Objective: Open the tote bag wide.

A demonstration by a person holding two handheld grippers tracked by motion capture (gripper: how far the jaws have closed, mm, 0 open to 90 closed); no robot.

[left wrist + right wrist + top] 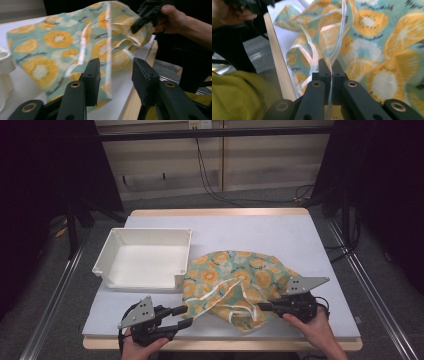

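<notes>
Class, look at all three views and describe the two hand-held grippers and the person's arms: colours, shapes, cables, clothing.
Both the left gripper and the right gripper are black, each with two blocky jaws on arms with brass-coloured pivot rings. Each carries a grey three-cornered plate with small holes on top and trails a black cable. The forearms are bare; yellow-green clothing shows in the right gripper view.

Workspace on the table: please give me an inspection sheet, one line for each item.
Surface: pale table mat on a wooden board, dry.
Job's things: crumpled cloth bag printed with orange slices, with a thin white ribbon.
Clutter: white tray, nothing in it, left of the bag.
Grippers: right tongs shut on the ribbon; left tongs open, the bag's corner between them.
Cables: black cables on the floor beyond the table.
Surroundings: wooden wall panels, dark curtains on both sides.
</notes>
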